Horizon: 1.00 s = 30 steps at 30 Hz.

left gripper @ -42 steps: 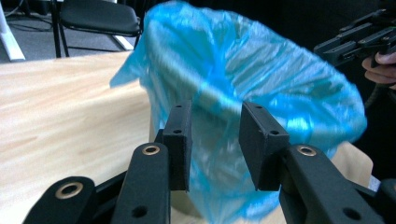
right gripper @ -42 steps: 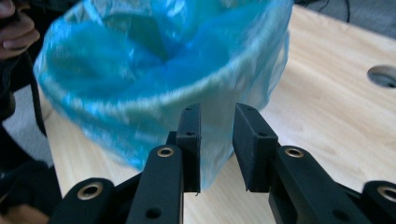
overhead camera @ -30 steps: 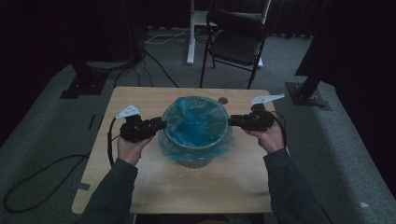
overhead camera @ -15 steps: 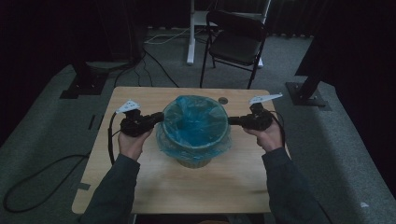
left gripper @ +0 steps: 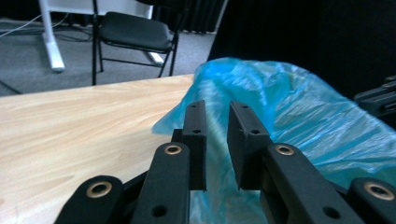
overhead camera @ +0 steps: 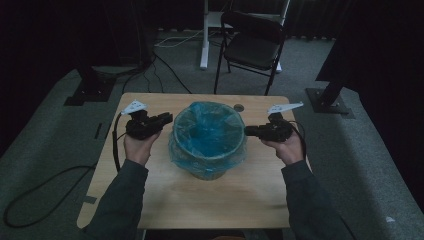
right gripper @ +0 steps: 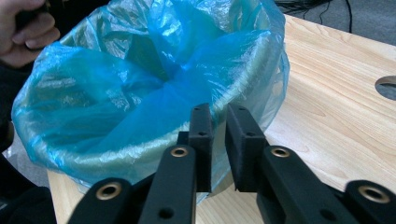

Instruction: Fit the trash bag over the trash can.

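The blue bin liner (overhead camera: 207, 131) is draped over the rim of a small round bin (overhead camera: 210, 172) that stands in the middle of the wooden table (overhead camera: 200, 205), its loose skirt hanging down the outside wall. It lies directly ahead of the left gripper (left gripper: 217, 135), whose jaws stand a narrow gap apart with a fold of the blue film running up between them; whether the pads actually pinch that film cannot be told, since the gap looks unclosed. Ahead of the right gripper (right gripper: 218, 140) the same rim curves away, and its jaws too are slightly parted, with the liner's edge just in front of and between them, touching or nearly so. In the high view the left gripper (overhead camera: 159, 121) and right gripper (overhead camera: 251, 131) sit at opposite sides of the bin, each pointing inward at the rim. The step in hand looks like seating or tugging the liner over the rim from both sides at once. The next move probably calls for both pairs of jaws to close on the film and pull it evenly outward and down, gently, as the thin plastic could tear or slip off the far edge. Beyond the table stands a black chair (overhead camera: 255, 42).
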{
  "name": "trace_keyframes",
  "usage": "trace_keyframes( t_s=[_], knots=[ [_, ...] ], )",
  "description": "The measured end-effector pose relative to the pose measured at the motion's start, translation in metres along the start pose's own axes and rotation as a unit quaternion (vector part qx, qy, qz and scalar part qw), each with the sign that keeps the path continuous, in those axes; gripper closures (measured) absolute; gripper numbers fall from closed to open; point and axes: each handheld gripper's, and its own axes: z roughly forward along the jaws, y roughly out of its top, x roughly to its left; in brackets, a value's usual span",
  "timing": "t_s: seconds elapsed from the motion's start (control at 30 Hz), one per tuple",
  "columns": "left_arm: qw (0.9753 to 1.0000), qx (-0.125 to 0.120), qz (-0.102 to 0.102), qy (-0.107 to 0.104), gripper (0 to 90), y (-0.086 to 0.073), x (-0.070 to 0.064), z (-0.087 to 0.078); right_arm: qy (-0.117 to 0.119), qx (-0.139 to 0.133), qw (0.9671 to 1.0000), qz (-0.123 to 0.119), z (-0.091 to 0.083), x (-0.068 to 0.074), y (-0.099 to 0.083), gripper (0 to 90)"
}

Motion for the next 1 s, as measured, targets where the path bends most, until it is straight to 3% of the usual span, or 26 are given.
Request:
trace_keyframes(
  t_s=[0.37, 0.6, 1.0],
  knots=[
    [0.9989, 0.015, 0.039, -0.024, 69.0, 0.018, -0.013, 0.014, -0.005, -0.014, 0.9999, -0.007, -0.006, 0.006, -0.010, 68.3],
    [0.9963, 0.045, 0.059, -0.044, 64.4, 0.030, -0.024, 0.034, -0.004, -0.009, 1.0000, 0.001, -0.001, 0.001, -0.015, 67.3],
    [0.9921, 0.071, 0.097, -0.035, 62.2, 0.049, -0.040, 0.056, -0.010, 0.000, 0.9999, 0.005, 0.002, -0.005, -0.016, 67.3]
  ],
)
